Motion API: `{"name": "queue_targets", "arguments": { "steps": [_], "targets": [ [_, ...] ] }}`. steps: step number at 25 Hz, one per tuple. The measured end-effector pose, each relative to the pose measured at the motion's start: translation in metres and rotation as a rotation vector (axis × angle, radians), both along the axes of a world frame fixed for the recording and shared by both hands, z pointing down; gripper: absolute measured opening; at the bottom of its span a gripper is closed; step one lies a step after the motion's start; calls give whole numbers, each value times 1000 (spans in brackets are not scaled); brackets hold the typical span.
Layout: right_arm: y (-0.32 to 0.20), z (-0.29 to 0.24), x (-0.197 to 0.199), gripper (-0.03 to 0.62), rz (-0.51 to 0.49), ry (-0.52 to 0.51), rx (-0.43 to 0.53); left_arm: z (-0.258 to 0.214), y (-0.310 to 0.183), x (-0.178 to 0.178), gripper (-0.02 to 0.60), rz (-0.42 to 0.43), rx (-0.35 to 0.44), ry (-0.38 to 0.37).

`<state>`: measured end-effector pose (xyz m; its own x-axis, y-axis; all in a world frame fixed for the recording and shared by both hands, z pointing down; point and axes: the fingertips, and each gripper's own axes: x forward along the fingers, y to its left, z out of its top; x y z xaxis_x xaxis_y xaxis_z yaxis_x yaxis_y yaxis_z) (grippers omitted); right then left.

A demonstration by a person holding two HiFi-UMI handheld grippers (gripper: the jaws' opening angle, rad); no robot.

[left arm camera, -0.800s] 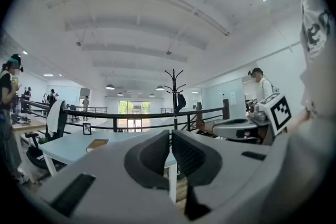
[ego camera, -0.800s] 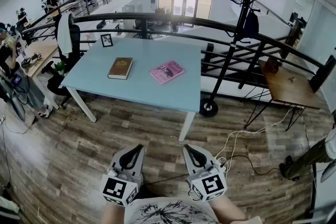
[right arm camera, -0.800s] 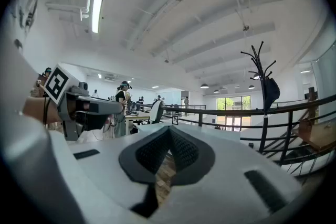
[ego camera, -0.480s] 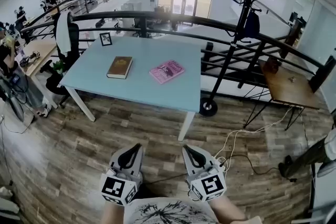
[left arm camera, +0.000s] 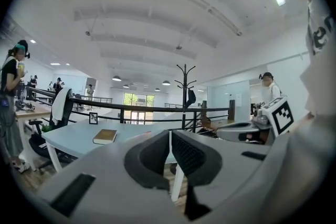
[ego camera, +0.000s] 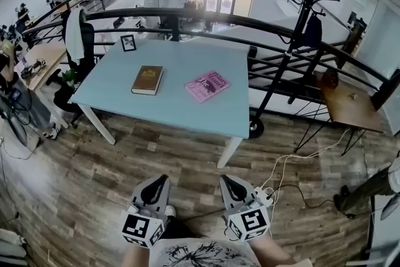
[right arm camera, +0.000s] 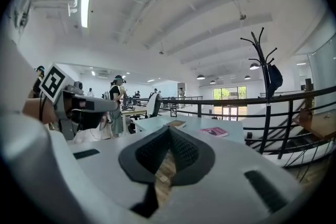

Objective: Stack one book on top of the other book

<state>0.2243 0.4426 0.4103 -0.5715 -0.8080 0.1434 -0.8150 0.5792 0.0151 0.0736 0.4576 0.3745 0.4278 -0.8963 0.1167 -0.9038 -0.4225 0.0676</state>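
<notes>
A brown book (ego camera: 147, 80) and a pink book (ego camera: 207, 85) lie side by side, apart, on a pale blue table (ego camera: 125, 103) a few steps ahead of me. The brown book (left arm camera: 105, 136) shows in the left gripper view, and both the brown book (right arm camera: 176, 124) and the pink book (right arm camera: 214, 131) show in the right gripper view. My left gripper (ego camera: 160, 179) and right gripper (ego camera: 224, 180) hang low in front of me over the wooden floor, far short of the table. Both are shut with nothing between the jaws.
A small framed picture (ego camera: 128, 42) stands at the table's far left corner. A black railing (ego camera: 212, 19) curves behind the table. A coat stand (ego camera: 294, 40) rises at the right, a wooden desk (ego camera: 350, 106) beyond it. Cables (ego camera: 294, 166) trail on the floor. People stand at far left.
The table and books have shifted slightly down and right in the head view. Both grippers stay low and shut, side by side.
</notes>
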Motion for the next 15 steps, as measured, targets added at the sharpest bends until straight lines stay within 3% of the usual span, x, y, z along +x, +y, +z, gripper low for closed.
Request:
{"name": "queue_targets", "arguments": {
  "steps": [9, 15],
  "targets": [
    [-114, -5, -77, -6, 107, 14, -19, -10, -108, -114, 15, 15, 35, -12],
    [-169, 0, -123, -6, 151, 18, -36, 7, -162, -173, 15, 18, -27, 9]
  ]
}}
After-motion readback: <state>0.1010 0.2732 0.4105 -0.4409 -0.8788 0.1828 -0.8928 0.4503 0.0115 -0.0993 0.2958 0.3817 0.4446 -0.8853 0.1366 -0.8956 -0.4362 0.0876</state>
